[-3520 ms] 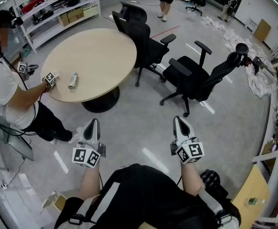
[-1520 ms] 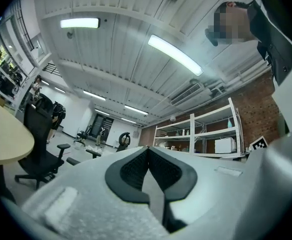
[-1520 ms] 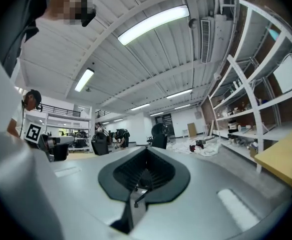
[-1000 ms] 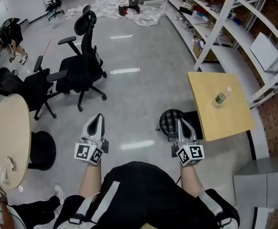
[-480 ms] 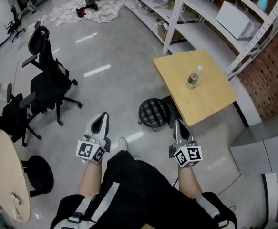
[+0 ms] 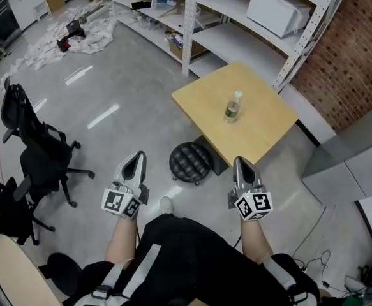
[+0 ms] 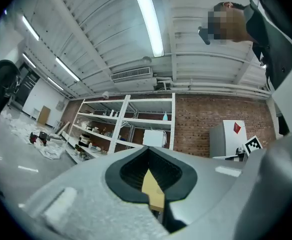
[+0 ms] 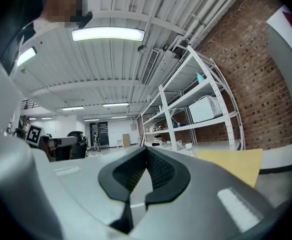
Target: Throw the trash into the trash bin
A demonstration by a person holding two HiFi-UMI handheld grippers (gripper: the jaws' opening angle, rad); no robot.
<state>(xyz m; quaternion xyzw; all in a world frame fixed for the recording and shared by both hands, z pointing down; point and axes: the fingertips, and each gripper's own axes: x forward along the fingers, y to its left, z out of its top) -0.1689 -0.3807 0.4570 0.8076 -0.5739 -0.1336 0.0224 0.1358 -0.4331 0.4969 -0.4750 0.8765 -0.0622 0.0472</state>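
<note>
Shifted since a second ago: square table (image 6: 262, 129) with bottle (image 6: 231, 107) swung from 2 o'clock to 12 o'clock, nearer | Bottle: upright mid-table; likely light, thin-walled, slick, tippy; best gripped at label band | left gripper (image 6: 134, 164): pressed together, empty | right gripper (image 6: 242, 169): pressed together, empty, short of table

Head view looks steeply down — both gripper views look forward, sharing the shelving (image 6: 230, 40).
</note>
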